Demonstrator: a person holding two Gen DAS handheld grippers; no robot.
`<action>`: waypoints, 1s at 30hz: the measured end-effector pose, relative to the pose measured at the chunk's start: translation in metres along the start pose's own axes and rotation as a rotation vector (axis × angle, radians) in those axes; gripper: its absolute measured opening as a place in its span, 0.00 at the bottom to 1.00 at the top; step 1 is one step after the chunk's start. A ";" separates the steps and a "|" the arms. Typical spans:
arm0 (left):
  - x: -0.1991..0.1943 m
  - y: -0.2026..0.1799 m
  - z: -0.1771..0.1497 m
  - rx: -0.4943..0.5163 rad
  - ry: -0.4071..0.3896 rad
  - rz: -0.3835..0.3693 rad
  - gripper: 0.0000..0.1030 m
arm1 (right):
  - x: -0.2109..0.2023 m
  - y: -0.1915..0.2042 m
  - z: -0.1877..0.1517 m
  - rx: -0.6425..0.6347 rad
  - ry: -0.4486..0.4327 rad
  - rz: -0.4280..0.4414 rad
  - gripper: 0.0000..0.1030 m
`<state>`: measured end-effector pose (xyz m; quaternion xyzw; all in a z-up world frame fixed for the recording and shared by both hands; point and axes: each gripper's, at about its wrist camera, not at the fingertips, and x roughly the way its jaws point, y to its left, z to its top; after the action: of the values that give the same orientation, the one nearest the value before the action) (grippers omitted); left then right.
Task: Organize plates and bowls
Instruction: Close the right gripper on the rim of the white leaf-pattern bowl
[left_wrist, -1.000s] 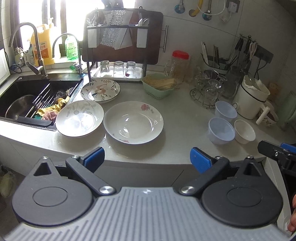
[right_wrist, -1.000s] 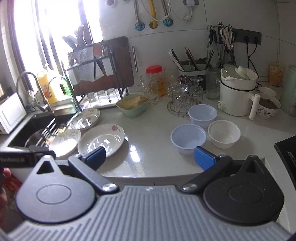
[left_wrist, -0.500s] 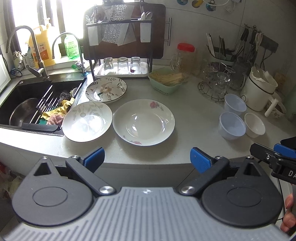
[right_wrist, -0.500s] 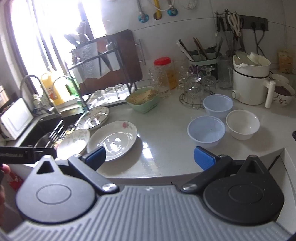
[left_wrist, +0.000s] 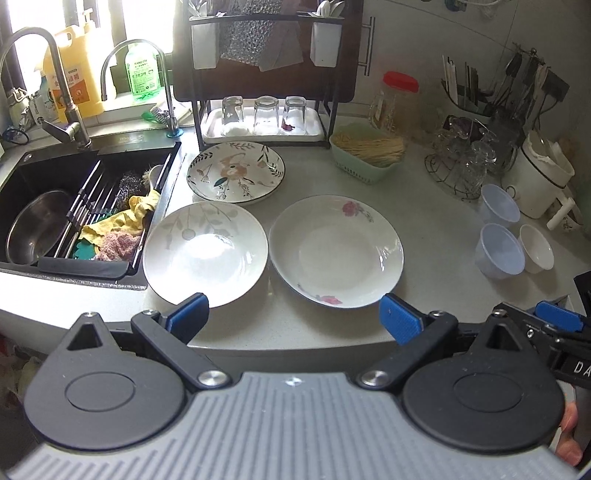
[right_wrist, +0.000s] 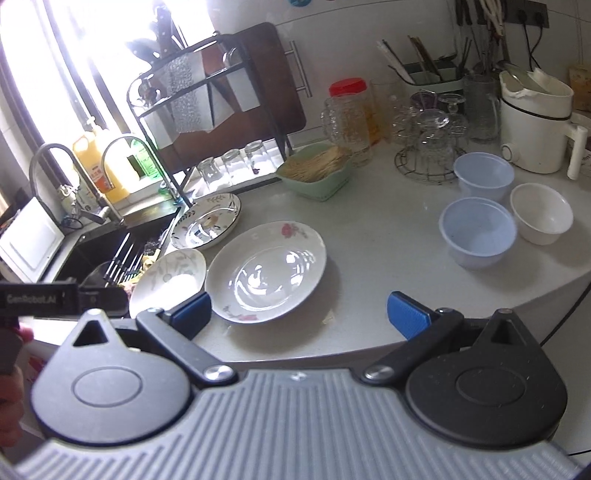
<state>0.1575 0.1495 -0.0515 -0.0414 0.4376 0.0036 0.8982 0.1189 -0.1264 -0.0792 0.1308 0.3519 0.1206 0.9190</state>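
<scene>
Three plates lie on the counter: a rose-print plate (left_wrist: 336, 251) (right_wrist: 266, 271), a leaf-print plate (left_wrist: 205, 253) (right_wrist: 168, 278) to its left by the sink, and a floral plate with dark rim (left_wrist: 236, 171) (right_wrist: 207, 225) behind them. Two pale blue plastic bowls (left_wrist: 498, 249) (right_wrist: 476, 230), (left_wrist: 500, 205) (right_wrist: 482, 173) and a small white bowl (left_wrist: 535, 247) (right_wrist: 541, 212) sit at the right. My left gripper (left_wrist: 293, 317) is open and empty, above the counter's front edge before the plates. My right gripper (right_wrist: 299, 312) is open and empty, near the rose-print plate.
A black sink (left_wrist: 66, 206) with a steel bowl and cloths is at the left. A dish rack with glasses (left_wrist: 264, 118), a green basket (left_wrist: 365, 155), a glass stand (left_wrist: 465, 162) and a white kettle (left_wrist: 543, 177) line the back. The counter edge curves in front.
Both grippers have moved forward and closer to the counter; the plates and bowls look larger. Both stay open. No dish has moved.
</scene>
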 end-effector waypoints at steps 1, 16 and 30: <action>0.004 0.006 0.004 0.001 0.001 -0.006 0.98 | 0.004 0.007 0.001 -0.008 0.004 0.003 1.00; 0.073 0.093 0.061 0.079 0.011 -0.114 0.97 | 0.057 0.072 0.007 0.124 0.013 0.009 1.00; 0.126 0.169 0.079 0.073 0.069 -0.165 0.96 | 0.119 0.141 0.011 0.048 0.098 0.016 0.85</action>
<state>0.2896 0.3208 -0.1142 -0.0445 0.4633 -0.0880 0.8807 0.1946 0.0414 -0.0985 0.1498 0.3981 0.1256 0.8963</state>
